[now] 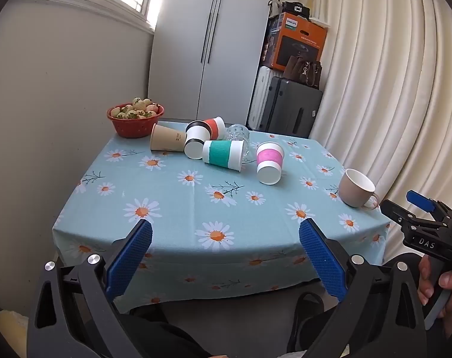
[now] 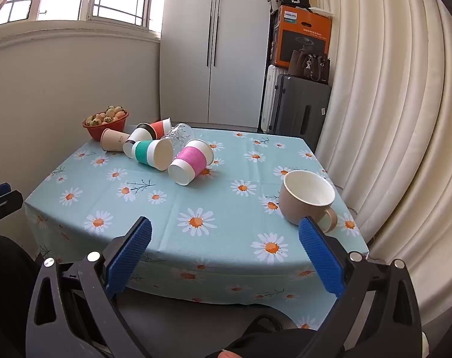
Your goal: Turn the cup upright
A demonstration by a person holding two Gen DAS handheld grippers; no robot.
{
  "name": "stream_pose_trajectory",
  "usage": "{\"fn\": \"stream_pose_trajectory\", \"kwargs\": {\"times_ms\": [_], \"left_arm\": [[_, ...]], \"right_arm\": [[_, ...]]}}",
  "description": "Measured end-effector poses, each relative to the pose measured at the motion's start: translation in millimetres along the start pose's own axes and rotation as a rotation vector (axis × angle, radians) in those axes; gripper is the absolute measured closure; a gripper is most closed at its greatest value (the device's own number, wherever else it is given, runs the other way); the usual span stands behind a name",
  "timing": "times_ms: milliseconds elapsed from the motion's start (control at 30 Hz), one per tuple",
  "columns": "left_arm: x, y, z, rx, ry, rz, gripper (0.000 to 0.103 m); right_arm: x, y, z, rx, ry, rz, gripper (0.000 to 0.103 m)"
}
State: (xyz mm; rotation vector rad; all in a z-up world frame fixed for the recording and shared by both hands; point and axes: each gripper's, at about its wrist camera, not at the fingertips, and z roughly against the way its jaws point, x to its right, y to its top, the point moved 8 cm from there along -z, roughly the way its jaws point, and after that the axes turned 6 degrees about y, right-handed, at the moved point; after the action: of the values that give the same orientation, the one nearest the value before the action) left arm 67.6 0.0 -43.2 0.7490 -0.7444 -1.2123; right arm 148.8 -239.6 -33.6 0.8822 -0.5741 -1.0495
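Note:
Several paper cups lie on their sides at the far middle of the table: a pink-banded cup (image 1: 269,163) (image 2: 191,161), a green-banded cup (image 1: 223,155) (image 2: 152,154), a black-banded cup (image 1: 196,143), a red-banded cup (image 1: 215,127) and a brown cup (image 1: 166,141) (image 2: 114,140). A clear glass (image 1: 238,133) (image 2: 179,134) lies among them. A beige mug (image 1: 356,188) (image 2: 308,200) stands upright at the right edge. My left gripper (image 1: 225,240) is open and empty over the near table edge. My right gripper (image 2: 225,238) is open and empty, near the mug.
A red bowl of strawberries (image 1: 135,120) (image 2: 106,124) sits at the far left corner. The table has a blue daisy cloth (image 1: 196,208). A wall is on the left, curtains (image 1: 390,89) on the right, suitcases and boxes (image 2: 300,59) behind.

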Motion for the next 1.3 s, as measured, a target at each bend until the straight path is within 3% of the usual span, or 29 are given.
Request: {"fn": "stream_pose_trajectory", "kwargs": {"times_ms": [1300], "left_arm": [[-1.5, -0.9, -3.8, -0.003, 0.002, 0.002, 0.006]], "right_arm": [[2.6, -0.4, -3.4, -0.009, -0.005, -0.016, 0.005]]}}
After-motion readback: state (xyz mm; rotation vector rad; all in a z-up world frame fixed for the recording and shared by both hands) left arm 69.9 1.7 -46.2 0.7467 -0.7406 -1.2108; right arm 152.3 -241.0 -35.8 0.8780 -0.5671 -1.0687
